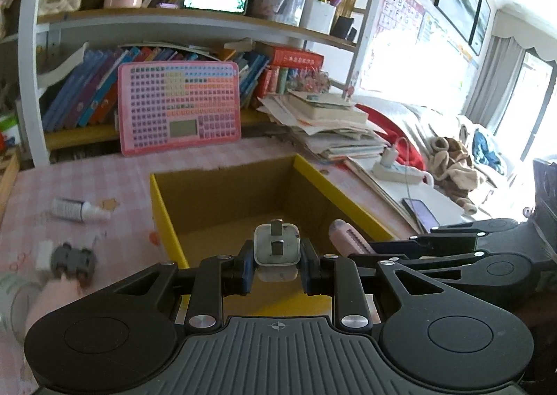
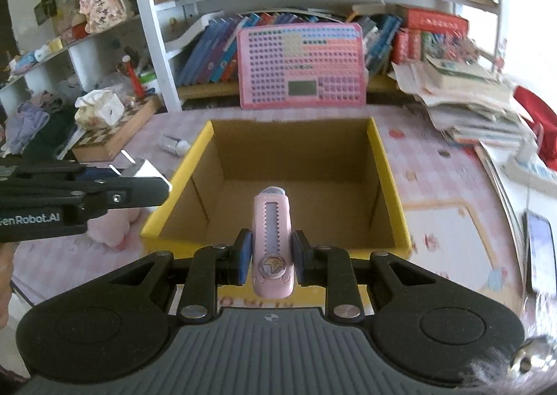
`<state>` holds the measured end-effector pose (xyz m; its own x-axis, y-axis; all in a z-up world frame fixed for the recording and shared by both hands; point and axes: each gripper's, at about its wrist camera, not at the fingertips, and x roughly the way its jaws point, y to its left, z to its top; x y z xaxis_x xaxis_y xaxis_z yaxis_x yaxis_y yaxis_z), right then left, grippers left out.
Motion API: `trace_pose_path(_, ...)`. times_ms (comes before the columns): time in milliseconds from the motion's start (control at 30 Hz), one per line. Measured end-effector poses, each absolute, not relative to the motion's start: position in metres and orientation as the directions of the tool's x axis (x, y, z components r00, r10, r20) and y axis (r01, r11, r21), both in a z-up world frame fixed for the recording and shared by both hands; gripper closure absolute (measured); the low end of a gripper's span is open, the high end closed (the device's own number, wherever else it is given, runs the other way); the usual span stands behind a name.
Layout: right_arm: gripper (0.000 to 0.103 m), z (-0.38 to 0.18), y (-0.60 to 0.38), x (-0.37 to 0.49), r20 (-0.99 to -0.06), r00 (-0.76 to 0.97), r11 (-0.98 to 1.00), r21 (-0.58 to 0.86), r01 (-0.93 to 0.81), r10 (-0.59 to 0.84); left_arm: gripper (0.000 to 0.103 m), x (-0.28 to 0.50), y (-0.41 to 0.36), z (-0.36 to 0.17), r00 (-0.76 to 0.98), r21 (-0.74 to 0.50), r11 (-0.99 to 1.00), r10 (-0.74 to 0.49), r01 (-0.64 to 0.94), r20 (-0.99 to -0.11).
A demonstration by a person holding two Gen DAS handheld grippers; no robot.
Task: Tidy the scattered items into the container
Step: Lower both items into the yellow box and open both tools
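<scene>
An open yellow cardboard box (image 1: pixel 163 207) (image 2: pixel 390 182) stands on the pink checked table, empty inside. My left gripper (image 1: pixel 276 268) is shut on a white plug adapter (image 1: pixel 276 243) and holds it over the box's near edge. It also shows in the right wrist view (image 2: pixel 144 170). My right gripper (image 2: pixel 271 257) is shut on a pink utility knife (image 2: pixel 271 231), held above the box's near side; its tip shows in the left wrist view (image 1: pixel 348 233). A small white bottle (image 1: pixel 75 209) (image 2: pixel 174 144) and a grey toy car (image 1: pixel 73 260) lie left of the box.
A pink plush (image 2: pixel 109 224) lies by the box's left corner. A pink keyboard toy (image 1: pixel 179 106) leans on the bookshelf behind. A paper stack (image 1: pixel 334 126), a power strip (image 1: pixel 395 170) and a phone (image 1: pixel 421 212) lie right. A wooden chessboard box (image 2: pixel 111 133) sits far left.
</scene>
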<state>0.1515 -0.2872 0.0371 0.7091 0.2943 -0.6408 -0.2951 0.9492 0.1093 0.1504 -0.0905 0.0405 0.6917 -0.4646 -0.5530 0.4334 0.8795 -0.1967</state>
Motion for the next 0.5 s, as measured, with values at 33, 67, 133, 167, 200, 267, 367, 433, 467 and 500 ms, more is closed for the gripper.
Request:
trace_pose_path(33,0.080,0.037,-0.288,0.159,-0.640,0.708,0.947,0.105,-0.304,0.299,0.079,0.157,-0.093,0.040,0.693,-0.195,0.881,-0.461,0.431,-0.555)
trace_pose_path(67,0.080,0.036,-0.289,0.167,-0.641,0.706,0.944,0.100,-0.314,0.302,0.079,0.163,-0.096,0.040,0.692,-0.192,0.883,-0.457,0.428,-0.559)
trace_pose_path(133,0.080,0.033,-0.289,0.183,-0.652,0.695,0.939,0.084,-0.333,0.305,0.079,0.175,-0.101,0.036,0.687,-0.187,0.886,-0.449,0.424,-0.572)
trace_pose_path(167,0.080,0.030,-0.289,0.192,-0.660,0.686,0.935,0.076,-0.346,0.308,0.079,0.182,-0.105,0.033,0.682,-0.180,0.888,-0.444,0.424,-0.581)
trace_pose_path(200,0.080,0.026,-0.290,0.201,-0.669,0.676,0.931,0.067,-0.359,0.310,0.079,0.189,-0.109,0.030,0.676,-0.170,0.890,-0.435,0.423,-0.594)
trace_pose_path(267,0.080,0.018,-0.288,0.218,-0.687,0.657,0.921,0.043,-0.387,0.309,0.079,0.201,-0.117,0.022,0.666,-0.145,0.894,-0.417,0.425,-0.619)
trace_pose_path(367,0.080,0.006,-0.286,0.242,-0.716,0.625,0.902,0.016,-0.432,0.312,0.079,0.218,-0.126,0.009,0.646,-0.114,0.898,-0.390,0.426,-0.657)
trace_pose_path(433,0.080,-0.002,-0.284,0.255,-0.730,0.607,0.890,0.003,-0.455,0.313,0.079,0.228,-0.130,0.002,0.633,-0.101,0.900,-0.375,0.425,-0.677)
trace_pose_path(467,0.080,-0.005,-0.283,0.263,-0.739,0.596,0.884,-0.003,-0.467,0.313,0.079,0.233,-0.131,0.000,0.629,-0.094,0.901,-0.368,0.424,-0.685)
trace_pose_path(500,0.080,-0.008,-0.281,0.269,-0.746,0.587,0.878,-0.006,-0.478,0.314,0.079,0.238,-0.133,-0.002,0.625,-0.088,0.901,-0.362,0.425,-0.692)
